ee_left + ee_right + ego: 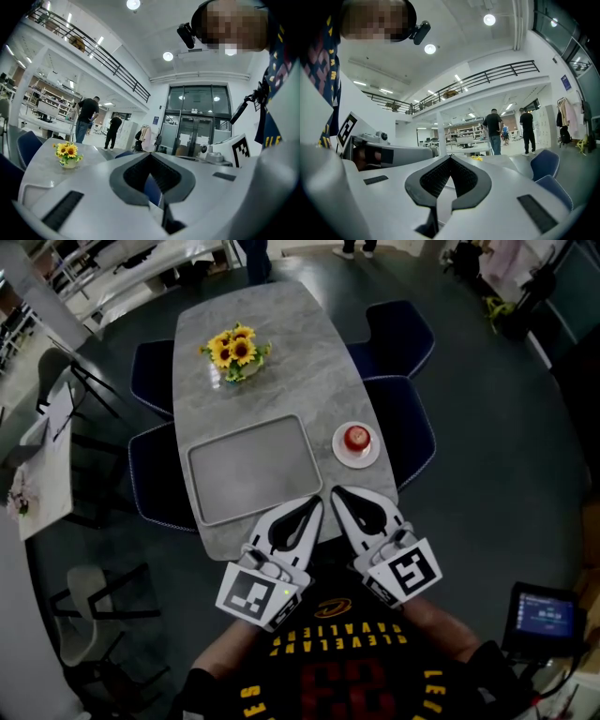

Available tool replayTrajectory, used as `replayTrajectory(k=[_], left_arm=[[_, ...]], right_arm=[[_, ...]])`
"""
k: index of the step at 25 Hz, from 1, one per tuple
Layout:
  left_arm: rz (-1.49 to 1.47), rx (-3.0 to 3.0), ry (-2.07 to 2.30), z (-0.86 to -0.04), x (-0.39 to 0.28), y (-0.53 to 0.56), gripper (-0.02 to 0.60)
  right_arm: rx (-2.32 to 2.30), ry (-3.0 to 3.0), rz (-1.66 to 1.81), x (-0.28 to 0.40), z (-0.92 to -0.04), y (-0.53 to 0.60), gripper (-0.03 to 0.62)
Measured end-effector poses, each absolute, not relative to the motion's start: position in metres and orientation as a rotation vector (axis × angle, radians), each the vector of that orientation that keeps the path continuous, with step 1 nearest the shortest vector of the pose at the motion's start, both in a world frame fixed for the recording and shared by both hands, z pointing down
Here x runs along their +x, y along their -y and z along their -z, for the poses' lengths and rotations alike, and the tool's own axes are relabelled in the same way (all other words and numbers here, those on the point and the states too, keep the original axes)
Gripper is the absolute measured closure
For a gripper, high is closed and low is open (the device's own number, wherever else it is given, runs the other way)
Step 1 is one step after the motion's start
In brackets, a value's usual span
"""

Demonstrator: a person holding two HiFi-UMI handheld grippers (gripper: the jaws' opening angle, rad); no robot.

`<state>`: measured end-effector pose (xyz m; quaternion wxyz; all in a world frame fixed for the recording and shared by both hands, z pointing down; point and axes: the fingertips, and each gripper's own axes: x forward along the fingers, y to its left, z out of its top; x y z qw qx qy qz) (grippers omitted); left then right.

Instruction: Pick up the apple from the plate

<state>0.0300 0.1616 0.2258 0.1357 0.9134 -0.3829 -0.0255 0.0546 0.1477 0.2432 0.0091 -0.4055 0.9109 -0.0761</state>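
Note:
A red apple (356,437) sits on a small white plate (340,455) near the right edge of the grey marble table (281,343). My left gripper (317,502) and right gripper (336,491) hover side by side over the table's near edge, both shut and holding nothing. The right gripper's tips lie a short way in front of the plate, slightly to its left. In the left gripper view the jaws (150,155) meet at the tip; in the right gripper view the jaws (450,158) also meet. Neither gripper view shows the apple.
A flat grey tray (253,470) lies left of the plate. A vase of sunflowers (234,351) stands at the far end, also seen as the sunflowers (68,152). Dark blue chairs (412,418) flank the table. A small screen (544,613) glows at lower right.

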Motion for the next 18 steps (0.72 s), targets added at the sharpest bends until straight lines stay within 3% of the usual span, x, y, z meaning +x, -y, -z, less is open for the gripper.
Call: replayTrajectory(k=[18], left_arm=[[0.142, 2.653, 1.089, -0.220, 0.000, -0.200, 0.581]], right_arm=[[-1.325, -2.881, 0.137, 0.032, -0.231, -0.183, 0.589]])
